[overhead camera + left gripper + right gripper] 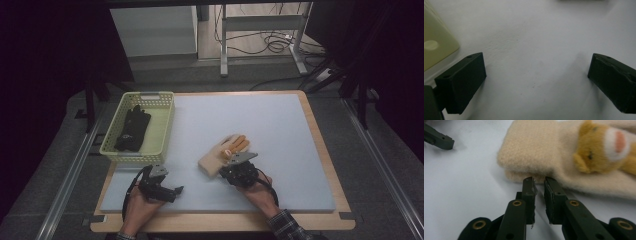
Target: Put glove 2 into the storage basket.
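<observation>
A beige knit glove (222, 152) with orange fingers lies on the pale mat, slightly right of centre. In the right gripper view its folded cuff (544, 152) is close ahead, and a small bear face (604, 147) is sewn on it. My right gripper (226, 167) (539, 181) has its tips at the cuff's near edge. A narrow gap shows between the jaws, with nothing in it. My left gripper (169, 184) (536, 67) rests low over the bare mat at the front left, jaws wide open and empty.
A pale yellow basket (169, 122) (436, 47) stands at the table's left, with a black glove (132, 129) inside it. The grey-blue mat (280, 125) covers most of the wooden table. One jaw of the left gripper (439, 138) shows at the upper left of the right gripper view.
</observation>
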